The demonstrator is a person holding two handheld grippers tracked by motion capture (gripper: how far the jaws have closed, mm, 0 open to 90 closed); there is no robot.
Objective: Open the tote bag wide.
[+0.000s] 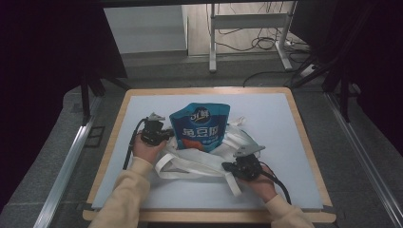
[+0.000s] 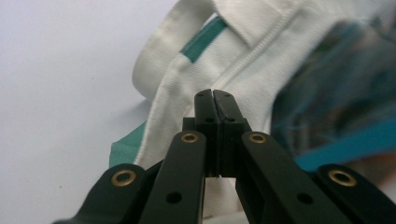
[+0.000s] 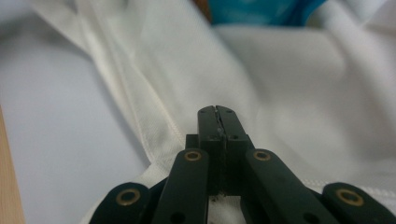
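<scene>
At the left of the tabletop [image 1: 142, 102], my left hand-held gripper [image 1: 164, 135] sits just beside the blue snack pouch [image 1: 199, 126], its jaws pressed fully together. In the left gripper view those jaws meet tip to tip in front of the white cloth bag [image 2: 243, 51]; I cannot tell whether any cloth is caught between them. A green strip of trim [image 2: 203, 41] runs along the bag's folded edge above the tips, and another green patch shows low at the left, where the cloth lies on the pale surface. The pouch, blurred, lies to the right of the jaws in that view.

At centre, the blue pouch rests on top of the cloth bag [image 1: 204, 159], tilted slightly, its printed face up and its top edge toward the far side of the tabletop. The bag lies crumpled beneath it, with its white straps [image 1: 233, 183] looping out toward me.

At the right, my right hand-held gripper [image 1: 228, 167] rests at the bag's near edge, well apart from the left one, its jaws likewise brought completely together. In the right gripper view the closed tips lie against the white fabric [image 3: 280, 84], close above a stitched seam, with a sliver of the blue pouch [image 3: 266, 11] beyond. Whether fabric is pinched there I cannot tell.
</scene>
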